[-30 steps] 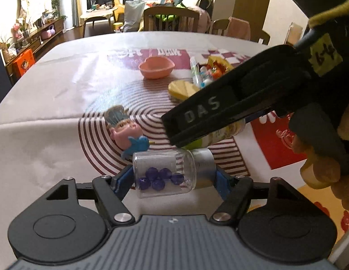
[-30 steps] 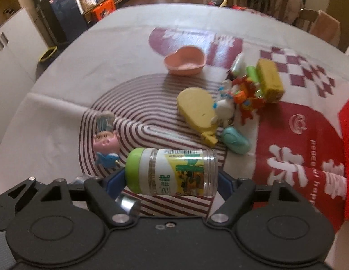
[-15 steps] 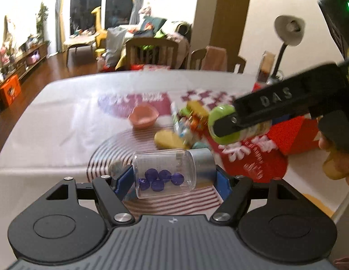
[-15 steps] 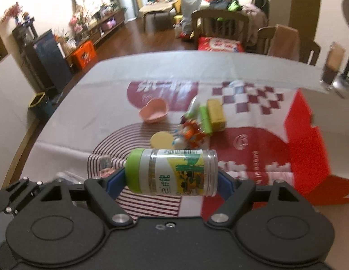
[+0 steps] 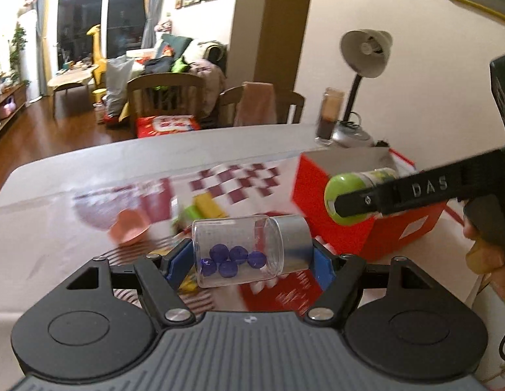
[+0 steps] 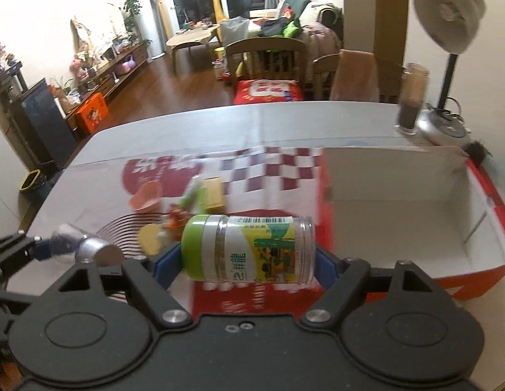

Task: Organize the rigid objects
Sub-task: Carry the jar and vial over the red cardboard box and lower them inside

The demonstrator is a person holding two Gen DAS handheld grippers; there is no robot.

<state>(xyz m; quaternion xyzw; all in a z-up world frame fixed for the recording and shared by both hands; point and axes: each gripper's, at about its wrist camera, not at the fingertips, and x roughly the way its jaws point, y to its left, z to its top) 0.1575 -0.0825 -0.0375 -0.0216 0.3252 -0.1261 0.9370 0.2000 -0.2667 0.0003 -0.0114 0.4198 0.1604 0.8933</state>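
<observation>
Now that both jars have risen off the tabletop [image 6: 99,176], left tongs [image 5: 251,255] clamping the bead jar [image 5: 242,249] and right tongs [image 6: 249,254] the green-lidded jar [image 6: 249,249], the red box [image 6: 415,215] at two o'clock looks next.

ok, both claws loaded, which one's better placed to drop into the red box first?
Right, probably. The right claw holds the green-lidded jar beside the red box, whose open inside fills its view. The left claw, gripping the clear jar of blue beads, sits farther from the box.
</observation>
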